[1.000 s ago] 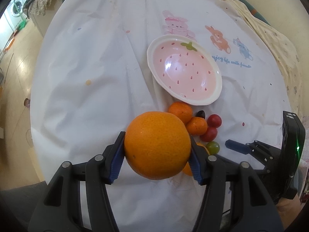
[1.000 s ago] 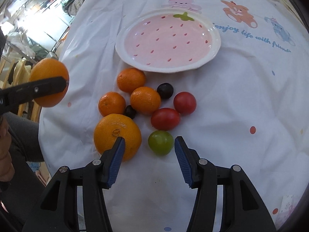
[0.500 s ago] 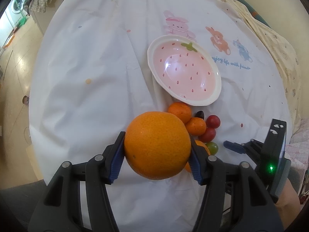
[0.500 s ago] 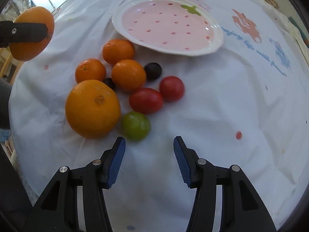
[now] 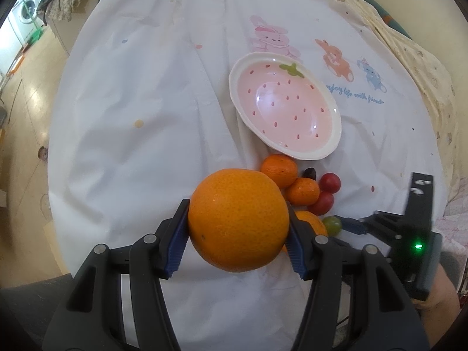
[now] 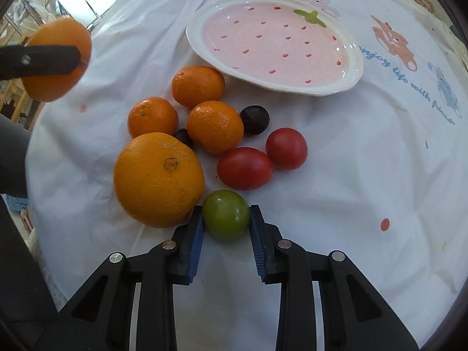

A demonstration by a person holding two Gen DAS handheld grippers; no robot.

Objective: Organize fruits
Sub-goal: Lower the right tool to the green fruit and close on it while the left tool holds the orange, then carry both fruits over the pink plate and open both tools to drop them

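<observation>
My left gripper (image 5: 237, 222) is shut on a large orange (image 5: 238, 219) and holds it above the white cloth, short of the pink strawberry plate (image 5: 332, 146). That orange also shows at the far left of the right wrist view (image 6: 57, 58). My right gripper (image 6: 225, 219) is shut on a green tomato (image 6: 225, 215) that rests on the cloth. Beside it lie a second large orange (image 6: 158, 178), three mandarins (image 6: 215, 125), two red tomatoes (image 6: 244, 168) and two dark small fruits (image 6: 254, 118). The plate (image 6: 348, 83) holds nothing.
The table is covered by a white cloth (image 5: 131, 102) with cartoon prints (image 5: 336, 55). The table edge and floor (image 5: 23, 93) lie to the left. The right gripper's body (image 5: 409, 234) stands at the right of the left wrist view.
My right gripper moved forward and left to the green tomato and closed on it. My left gripper kept its hold on the large orange, almost still.
</observation>
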